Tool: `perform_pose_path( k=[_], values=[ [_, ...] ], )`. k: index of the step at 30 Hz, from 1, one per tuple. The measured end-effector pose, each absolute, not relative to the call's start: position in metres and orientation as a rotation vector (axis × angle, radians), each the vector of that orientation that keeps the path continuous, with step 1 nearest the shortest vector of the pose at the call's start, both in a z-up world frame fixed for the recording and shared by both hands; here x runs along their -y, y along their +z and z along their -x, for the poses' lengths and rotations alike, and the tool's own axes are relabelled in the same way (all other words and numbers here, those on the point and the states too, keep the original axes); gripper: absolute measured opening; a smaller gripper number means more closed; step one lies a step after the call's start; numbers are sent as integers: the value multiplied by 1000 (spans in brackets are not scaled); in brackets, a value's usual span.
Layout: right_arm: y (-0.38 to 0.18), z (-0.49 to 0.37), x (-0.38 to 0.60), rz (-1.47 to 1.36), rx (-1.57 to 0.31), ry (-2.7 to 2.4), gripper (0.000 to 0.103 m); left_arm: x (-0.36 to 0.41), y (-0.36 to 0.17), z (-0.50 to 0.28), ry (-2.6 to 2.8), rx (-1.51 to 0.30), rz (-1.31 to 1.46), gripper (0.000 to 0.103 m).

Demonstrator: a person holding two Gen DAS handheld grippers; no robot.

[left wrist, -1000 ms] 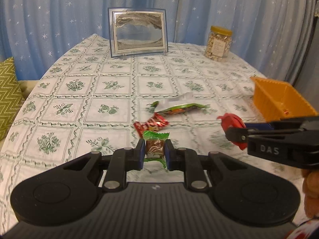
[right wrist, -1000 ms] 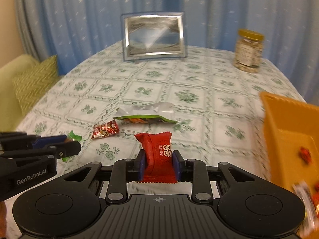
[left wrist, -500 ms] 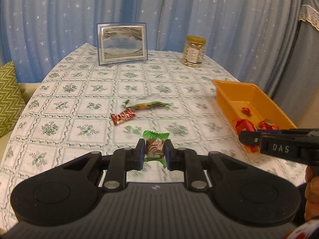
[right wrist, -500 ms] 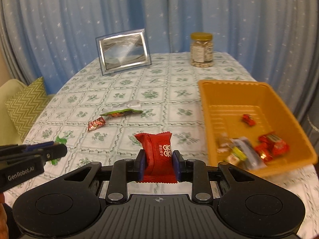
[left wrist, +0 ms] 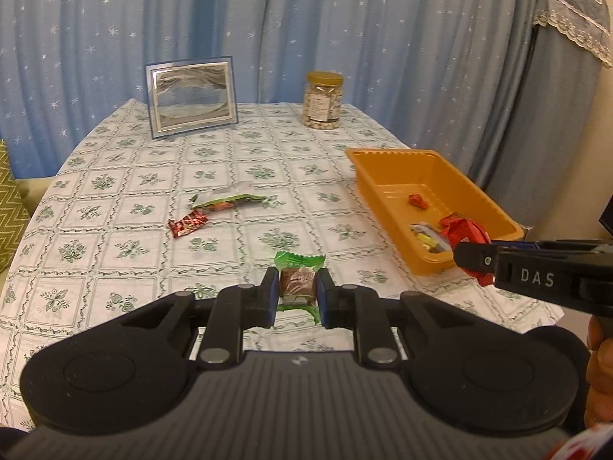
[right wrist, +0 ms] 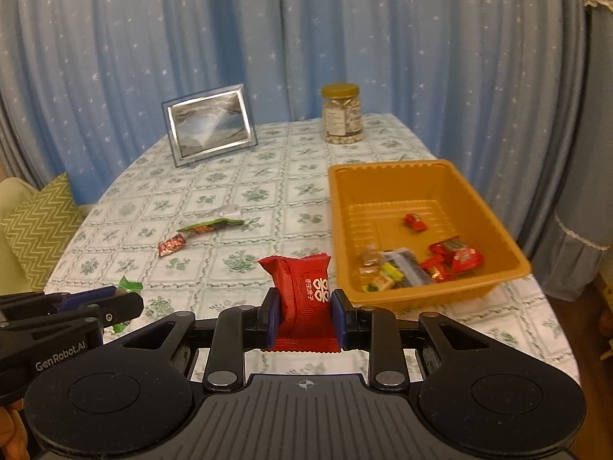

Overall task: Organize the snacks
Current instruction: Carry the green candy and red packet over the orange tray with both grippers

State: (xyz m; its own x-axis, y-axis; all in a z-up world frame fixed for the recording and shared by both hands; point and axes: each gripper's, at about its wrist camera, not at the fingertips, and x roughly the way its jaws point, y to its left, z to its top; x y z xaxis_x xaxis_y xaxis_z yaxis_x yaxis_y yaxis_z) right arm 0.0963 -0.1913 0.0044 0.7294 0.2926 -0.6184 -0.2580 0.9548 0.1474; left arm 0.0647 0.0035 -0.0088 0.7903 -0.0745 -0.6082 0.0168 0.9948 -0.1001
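My left gripper point(left wrist: 297, 289) is shut on a small green-wrapped candy point(left wrist: 298, 283), held above the tablecloth. My right gripper point(right wrist: 304, 306) is shut on a red snack packet point(right wrist: 302, 287) with white print. The orange tray point(right wrist: 413, 176) lies to the right and holds several wrapped snacks point(right wrist: 452, 257). In the left wrist view the right gripper point(left wrist: 475, 258) hangs at the tray's near corner point(left wrist: 429, 264) with the red packet point(left wrist: 463, 230). On the cloth lie a green and silver packet point(left wrist: 226, 201) and a small red candy point(left wrist: 187, 223).
A silver picture frame point(left wrist: 191, 99) and a jar with a gold lid point(left wrist: 322, 101) stand at the table's far side before blue starry curtains. A green zigzag cushion point(right wrist: 38, 226) lies off the left edge. The table's near right edge point(right wrist: 551, 329) drops away beyond the tray.
Both grippers have risen and drawn back toward the right, each still holding its snack. The orange tray has come fully into both views, and the loose snacks on the cloth look farther away.
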Motion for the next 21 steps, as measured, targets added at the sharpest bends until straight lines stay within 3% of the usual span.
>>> perform_pose_path(
  k=[21],
  values=[
    [8, -96, 237, -123, -673, 203, 29, 33, -2, -80, -130, -654, 79, 18]
  ],
)
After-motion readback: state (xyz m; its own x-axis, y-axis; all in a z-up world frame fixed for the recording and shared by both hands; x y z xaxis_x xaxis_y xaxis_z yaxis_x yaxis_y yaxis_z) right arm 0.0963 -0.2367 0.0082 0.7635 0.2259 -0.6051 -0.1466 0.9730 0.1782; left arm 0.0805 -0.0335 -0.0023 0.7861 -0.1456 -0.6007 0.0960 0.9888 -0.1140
